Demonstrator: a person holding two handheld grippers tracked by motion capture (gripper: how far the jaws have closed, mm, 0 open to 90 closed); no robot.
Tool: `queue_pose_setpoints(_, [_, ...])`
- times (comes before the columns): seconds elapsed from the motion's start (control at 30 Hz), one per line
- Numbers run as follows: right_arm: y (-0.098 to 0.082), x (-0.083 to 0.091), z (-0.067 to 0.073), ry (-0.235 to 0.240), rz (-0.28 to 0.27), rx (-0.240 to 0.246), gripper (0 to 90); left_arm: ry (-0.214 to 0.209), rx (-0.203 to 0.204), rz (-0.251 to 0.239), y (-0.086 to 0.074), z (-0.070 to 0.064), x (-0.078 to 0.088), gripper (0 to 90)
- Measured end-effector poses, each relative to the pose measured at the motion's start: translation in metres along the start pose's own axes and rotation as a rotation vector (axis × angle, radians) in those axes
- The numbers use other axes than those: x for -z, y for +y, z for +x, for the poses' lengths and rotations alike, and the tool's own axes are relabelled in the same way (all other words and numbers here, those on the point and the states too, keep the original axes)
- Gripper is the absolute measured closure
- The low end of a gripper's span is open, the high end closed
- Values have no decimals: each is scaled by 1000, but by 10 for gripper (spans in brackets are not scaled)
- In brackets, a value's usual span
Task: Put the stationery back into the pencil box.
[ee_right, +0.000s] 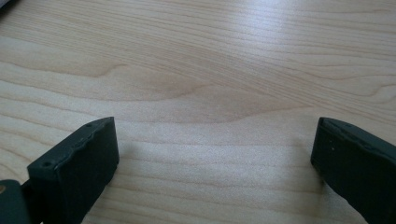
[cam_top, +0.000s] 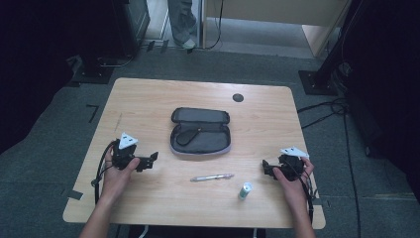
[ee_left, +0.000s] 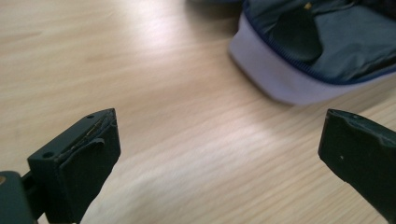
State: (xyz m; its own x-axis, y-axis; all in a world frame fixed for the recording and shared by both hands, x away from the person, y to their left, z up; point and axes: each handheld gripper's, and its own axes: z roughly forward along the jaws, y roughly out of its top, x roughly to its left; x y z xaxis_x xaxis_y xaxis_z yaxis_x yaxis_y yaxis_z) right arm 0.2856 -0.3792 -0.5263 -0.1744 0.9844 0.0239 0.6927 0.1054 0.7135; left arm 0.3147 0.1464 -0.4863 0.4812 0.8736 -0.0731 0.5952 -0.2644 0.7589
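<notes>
Both grippers, left gripper and right gripper, are resting jaws apart on the light wooden table, flanking the open grey zippered pencil case, silver pen and small green-capped tube, seemingly awaiting packing.

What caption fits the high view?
Open pencil case between two open claws, with pen and small tube nearer the person.

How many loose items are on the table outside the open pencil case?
2: a silver pen lying just in front of the pencil case, and a small green-capped tube standing to its right, near the right tongs. More could be hidden inside the case.
</notes>
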Motion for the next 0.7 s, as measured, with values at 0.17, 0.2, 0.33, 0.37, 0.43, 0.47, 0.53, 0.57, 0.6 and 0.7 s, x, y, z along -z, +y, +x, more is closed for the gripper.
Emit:
queue_pose_setpoints(0.17, [0,0,2,7,-7,2,34,30,24,14,-16,11,6,0])
queue_pose_setpoints(0.2, [0,1,3,6,-8,4,38,29,29,16,-18,13,8,0])
queue_pose_setpoints(0.33, [0,0,6,2,-7,-7,37,66,33,34,-29,20,13,0])
queue_pose_setpoints(0.37, [0,0,5,3,-9,-4,37,75,36,42,-33,22,14,0])
queue_pose_setpoints(0.43, [0,0,5,7,-7,-1,38,93,25,59,-38,24,15,0])
queue_pose_setpoints(0.47, [0,0,5,6,-8,0,39,106,28,63,-41,25,15,0])
queue_pose_setpoints(0.53, [0,1,5,8,-9,-4,48,121,21,72,-45,27,16,0])
queue_pose_setpoints(0.57, [0,1,5,8,-11,3,55,129,13,83,-48,27,16,0])
queue_pose_setpoints(0.6, [-1,2,5,6,-13,1,66,131,10,87,-50,28,16,0])
queue_pose_setpoints(0.7, [-1,6,5,3,-10,-12,146,138,5,85,-51,29,17,0])
